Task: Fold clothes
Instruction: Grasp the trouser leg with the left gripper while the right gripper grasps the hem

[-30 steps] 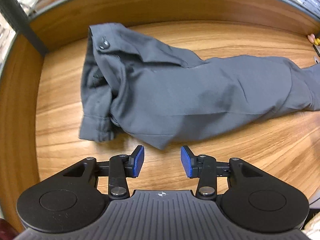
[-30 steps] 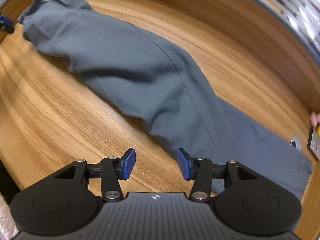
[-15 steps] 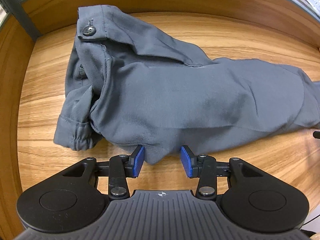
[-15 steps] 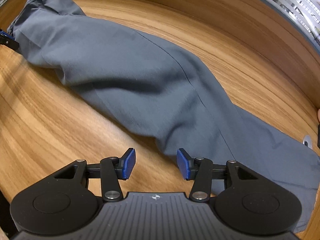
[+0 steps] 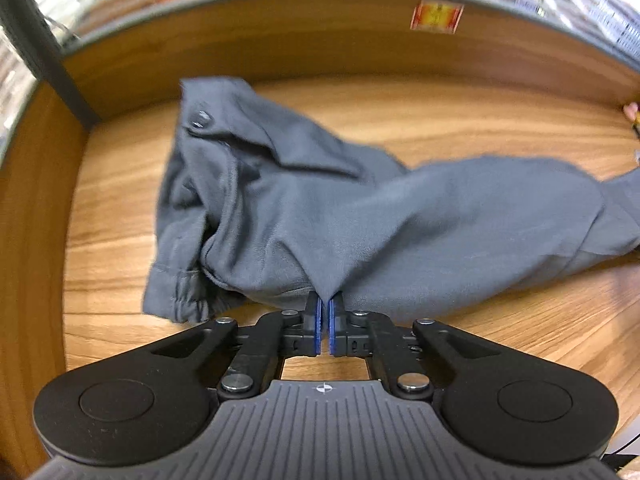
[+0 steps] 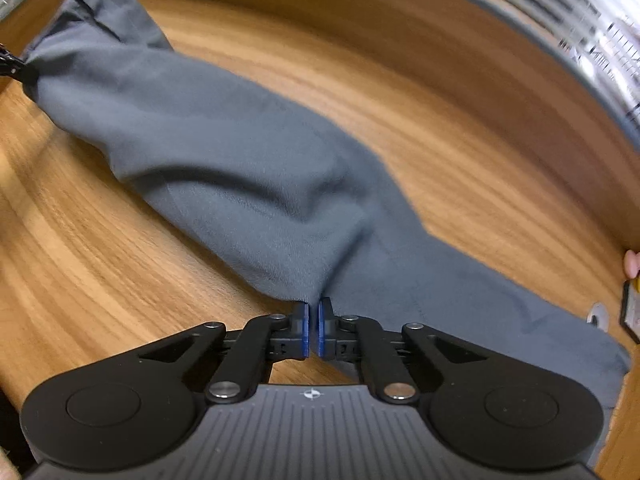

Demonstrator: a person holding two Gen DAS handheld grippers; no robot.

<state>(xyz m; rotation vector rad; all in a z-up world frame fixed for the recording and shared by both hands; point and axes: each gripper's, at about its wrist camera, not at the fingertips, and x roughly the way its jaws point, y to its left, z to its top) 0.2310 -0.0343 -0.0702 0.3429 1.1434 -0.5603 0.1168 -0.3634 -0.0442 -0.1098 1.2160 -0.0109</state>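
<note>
A pair of grey trousers (image 5: 360,216) lies stretched across the wooden table (image 5: 480,120), waistband and dark button (image 5: 198,120) at the far left in the left wrist view. My left gripper (image 5: 324,300) is shut on the near edge of the trousers close to the waist, and the cloth rises in a small peak between its blue pads. In the right wrist view the trouser leg (image 6: 240,168) runs from upper left to lower right. My right gripper (image 6: 311,307) is shut on the near edge of that leg, which puckers at the pinch.
A raised wooden rim (image 5: 320,40) bounds the table at the back and left, with a red-and-yellow sticker (image 5: 437,18) on it. Small objects, one of them a dark flat thing (image 6: 630,312), sit at the table's right edge. Bare wood (image 6: 100,260) lies in front of the trousers.
Both grippers went from open to shut, each pinching the near edge of the trousers. The cloth now lifts and puckers at both pinch points.
</note>
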